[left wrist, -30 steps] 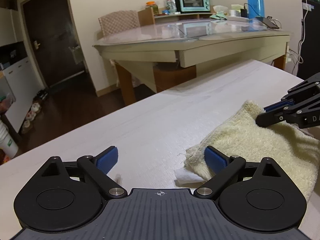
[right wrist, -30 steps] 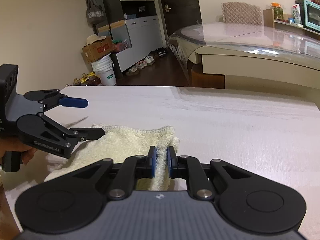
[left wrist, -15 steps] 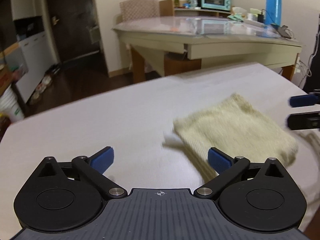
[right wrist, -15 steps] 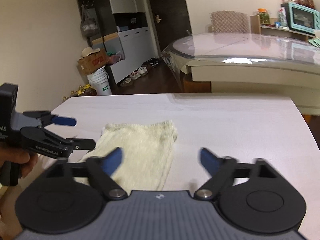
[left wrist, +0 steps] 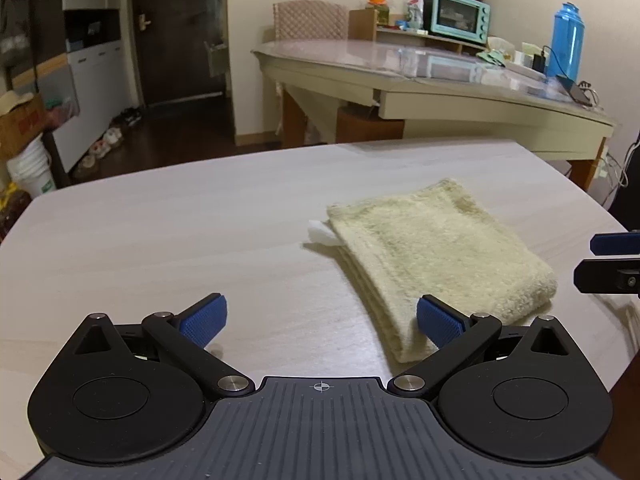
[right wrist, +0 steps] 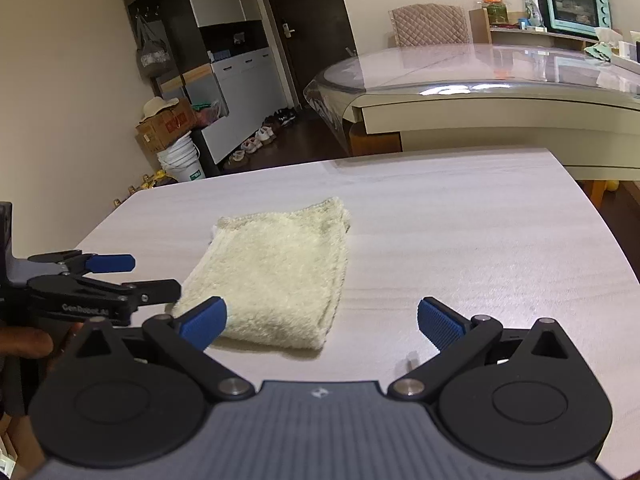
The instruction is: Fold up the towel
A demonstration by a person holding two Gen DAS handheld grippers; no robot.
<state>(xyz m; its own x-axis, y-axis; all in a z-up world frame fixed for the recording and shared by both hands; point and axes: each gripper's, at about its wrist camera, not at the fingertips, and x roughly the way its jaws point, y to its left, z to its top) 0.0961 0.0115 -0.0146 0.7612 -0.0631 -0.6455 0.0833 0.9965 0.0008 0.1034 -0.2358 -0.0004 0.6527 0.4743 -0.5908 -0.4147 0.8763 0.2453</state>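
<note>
And here's the towel point(left wrist: 432, 252), cream terry, lying flat on the pale wood-grain table point(left wrist: 180, 232) as a layered rectangle, stacked edges showing along one long side and a small white tag point(left wrist: 320, 236) poking out at its far corner. It already lies folded; whether another fold is wanted, these views can't settle.

Left gripper point(left wrist: 320, 320) hangs just off the towel's near short end, jaws spread wide, nothing between the blue pads. From it, the towel sits ahead and to the right, its near corner tucked right beside the right-hand pad. Long axis runs away from this gripper, angling toward the table's far right corner.

Right gripper point(right wrist: 320, 320), also gaping, empty. From here the towel lies ahead and to the left, its near end just by the left-hand pad, long axis running away toward the table's far edge. The left gripper point(right wrist: 120, 280) shows at the towel's left flank, just beside the near corner.

Both tools flank that same near short end, one on each side; neither touches cloth. The left looks slightly nearer, by my reckoning.
</note>
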